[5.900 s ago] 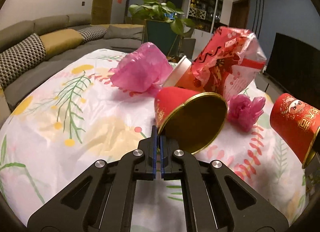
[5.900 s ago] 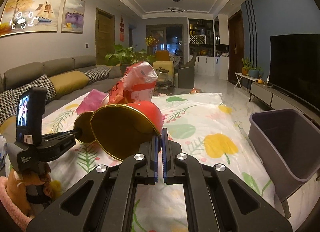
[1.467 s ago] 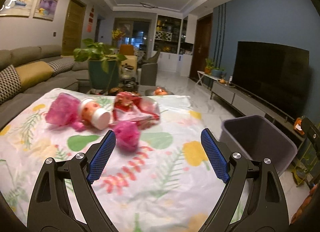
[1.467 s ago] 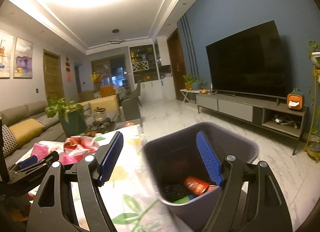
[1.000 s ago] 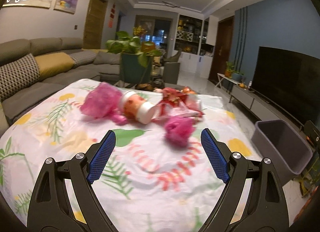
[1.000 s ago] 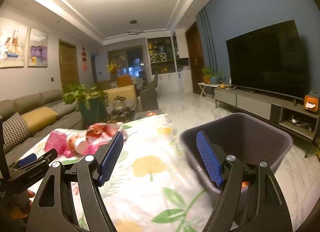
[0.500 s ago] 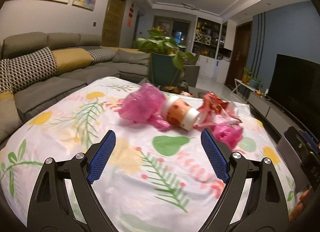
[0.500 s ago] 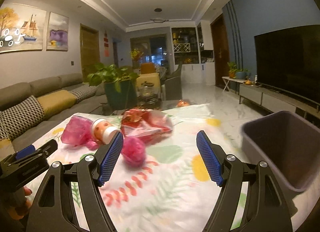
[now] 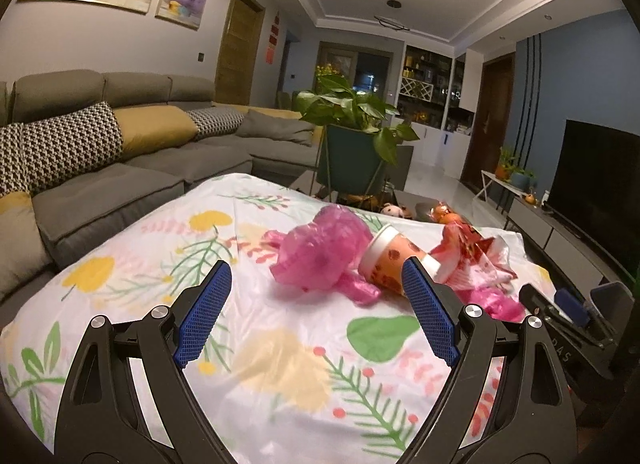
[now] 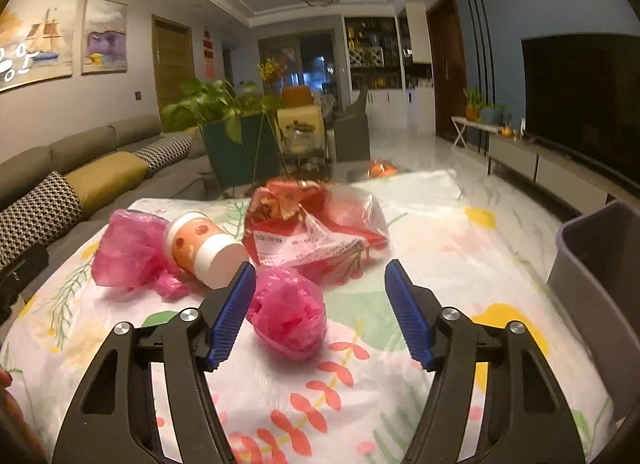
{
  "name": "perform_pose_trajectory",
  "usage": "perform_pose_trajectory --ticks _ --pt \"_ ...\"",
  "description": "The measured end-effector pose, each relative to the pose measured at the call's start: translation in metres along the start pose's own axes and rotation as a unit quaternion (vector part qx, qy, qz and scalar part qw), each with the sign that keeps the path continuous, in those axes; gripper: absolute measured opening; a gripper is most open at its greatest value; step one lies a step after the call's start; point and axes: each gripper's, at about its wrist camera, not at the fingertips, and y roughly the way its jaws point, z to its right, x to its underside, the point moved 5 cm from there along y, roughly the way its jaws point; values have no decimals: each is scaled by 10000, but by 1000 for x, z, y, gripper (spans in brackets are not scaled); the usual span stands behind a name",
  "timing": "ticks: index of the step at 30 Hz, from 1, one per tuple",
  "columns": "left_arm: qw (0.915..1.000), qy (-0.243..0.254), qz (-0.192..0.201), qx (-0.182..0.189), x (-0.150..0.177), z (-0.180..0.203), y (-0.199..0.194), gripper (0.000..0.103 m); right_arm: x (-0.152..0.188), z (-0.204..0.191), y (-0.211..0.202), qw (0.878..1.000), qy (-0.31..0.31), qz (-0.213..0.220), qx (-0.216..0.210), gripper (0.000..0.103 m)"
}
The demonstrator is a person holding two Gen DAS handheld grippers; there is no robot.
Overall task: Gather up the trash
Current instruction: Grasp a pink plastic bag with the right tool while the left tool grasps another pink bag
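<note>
Table (image 10: pixel 440 248) under a white floral cloth (image 10: pixel 360 364). On it: small pink bag wad (image 10: pixel 288 318) just ahead of the right hand-held gripper (image 10: pixel 320 310), nearer its left finger. Beyond it, orange paper cup (image 10: pixel 202 250) on its side, touching a larger pink bag (image 10: pixel 128 250) further left. Red snack wrapper (image 10: pixel 316 223) farther ahead, centre.

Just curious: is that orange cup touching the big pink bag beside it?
Touching. In the left wrist view the orange cup lies on its side, its rim pressed against the big pink bag.
</note>
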Motion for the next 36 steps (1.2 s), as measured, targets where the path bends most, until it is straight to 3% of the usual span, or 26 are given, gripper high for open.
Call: perform_pose_trajectory --ticks 4,7,9,12,25,29,32,36 --pt "10000 12 15 6 -3 -1 8 85 6 -6 11 9996 -136 -235 -49 51" --pt "10000 20 -2 -2 -3 -2 12 85 10 -9 17 9989 -211 -405 -90 38" --pt "10000 8 -36 17 -1 -1 15 85 12 -11 20 9984 -263 -482 -166 21" --pt "10000 11 -92 38 2 -3 19 85 11 -13 17 9985 -297 -400 -242 13" --pt "9995 73 -264 126 -4 -15 60 85 -8 -1 -34 9984 -143 494 -218 10" --pt "9979 -32 -572 300 -4 -19 84 83 -14 0 -45 9971 -139 702 -262 10" --pt "9955 -191 -822 427 -3 -22 100 77 -15 -1 -50 9964 -144 774 -299 10" --pt "9923 -215 -1091 547 2 -22 114 52 -15 -2 -54 9961 -150 795 -358 10"
